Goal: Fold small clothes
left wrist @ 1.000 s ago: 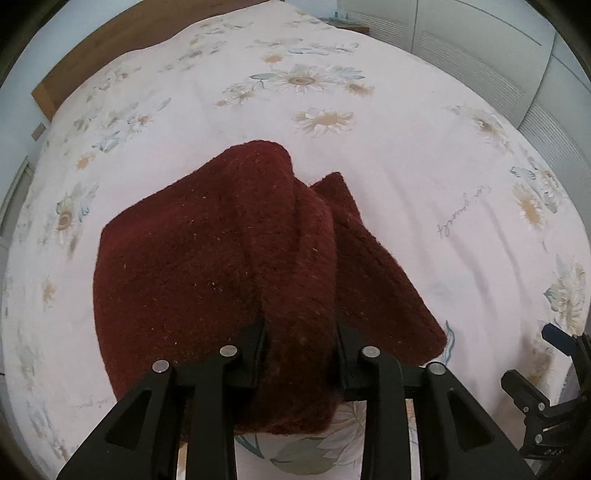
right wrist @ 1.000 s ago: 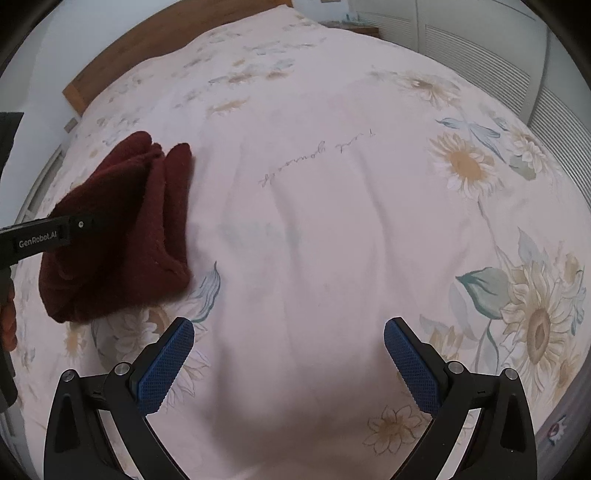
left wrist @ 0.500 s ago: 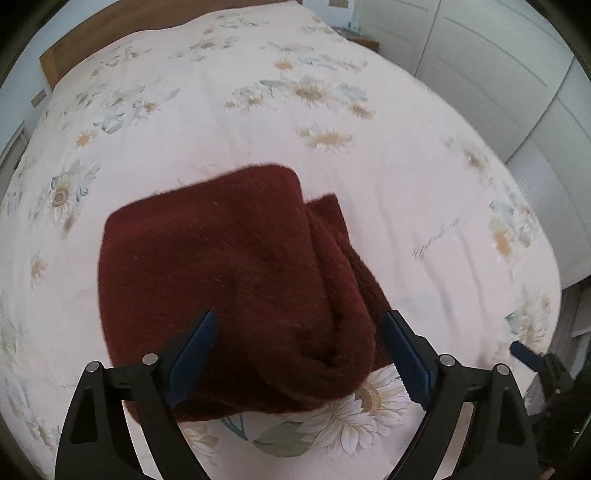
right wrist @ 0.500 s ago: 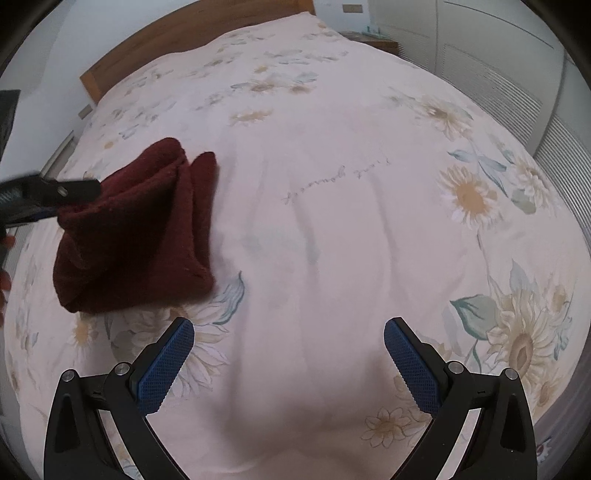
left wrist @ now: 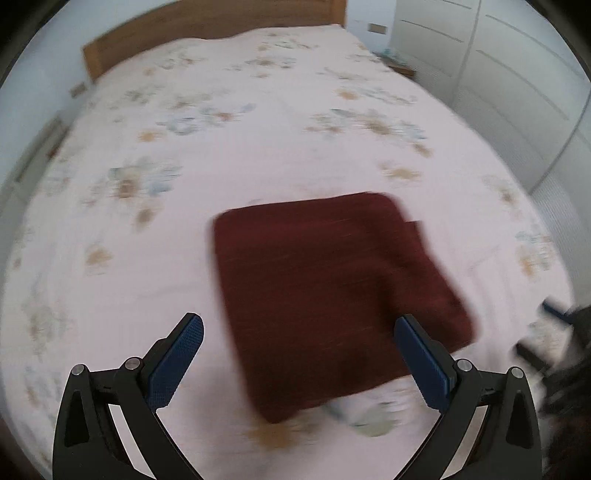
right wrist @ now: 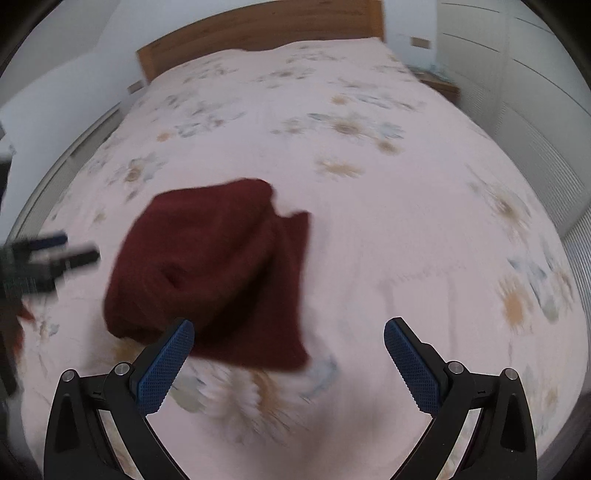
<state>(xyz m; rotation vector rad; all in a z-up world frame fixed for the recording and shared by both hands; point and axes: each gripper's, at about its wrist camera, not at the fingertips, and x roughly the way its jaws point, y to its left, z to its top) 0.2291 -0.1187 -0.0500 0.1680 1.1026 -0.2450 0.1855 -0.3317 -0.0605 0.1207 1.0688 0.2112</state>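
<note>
A folded maroon knit (left wrist: 332, 295) lies released on the flowered bedspread (left wrist: 258, 129), well short of the headboard (right wrist: 258, 33). Left gripper (left wrist: 299, 365), jaws just opened, and right gripper (right wrist: 288, 365) hang spread and empty above it; fetching another garment likely follows.

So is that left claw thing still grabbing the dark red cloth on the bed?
Apart. In the left wrist view the left gripper has just opened wide, both blue pads clear above the folded dark red cloth, which lies flat on the bedspread.
</note>
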